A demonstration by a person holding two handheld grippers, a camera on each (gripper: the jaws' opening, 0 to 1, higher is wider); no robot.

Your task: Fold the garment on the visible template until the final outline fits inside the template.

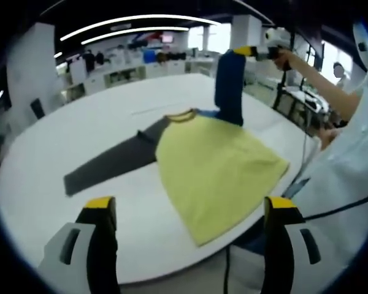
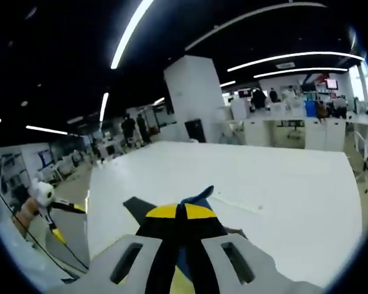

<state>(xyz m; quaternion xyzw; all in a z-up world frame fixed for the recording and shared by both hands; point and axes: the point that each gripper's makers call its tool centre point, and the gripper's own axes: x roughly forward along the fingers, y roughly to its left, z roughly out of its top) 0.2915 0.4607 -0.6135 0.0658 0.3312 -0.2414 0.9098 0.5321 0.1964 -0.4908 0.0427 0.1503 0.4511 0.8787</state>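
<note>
A shirt with a yellow body (image 1: 214,165) lies flat on the white table (image 1: 73,122). Its grey sleeve (image 1: 113,162) stretches out to the left. The blue sleeve (image 1: 230,86) is lifted upright off the table, and my right gripper (image 1: 253,51) is shut on its end, held by a person's hand (image 1: 283,58). In the right gripper view the jaws (image 2: 181,212) are closed together with blue cloth (image 2: 200,196) sticking out past them. My left gripper (image 1: 190,205) hovers over the near table edge, open wide, with nothing between its fingers.
A faint thin line (image 1: 152,110) marks the table beyond the collar. The person's white sleeve (image 1: 349,165) and cables fill the right side. Desks, shelves and several people stand far behind. My left gripper (image 2: 66,222) shows low on the left of the right gripper view.
</note>
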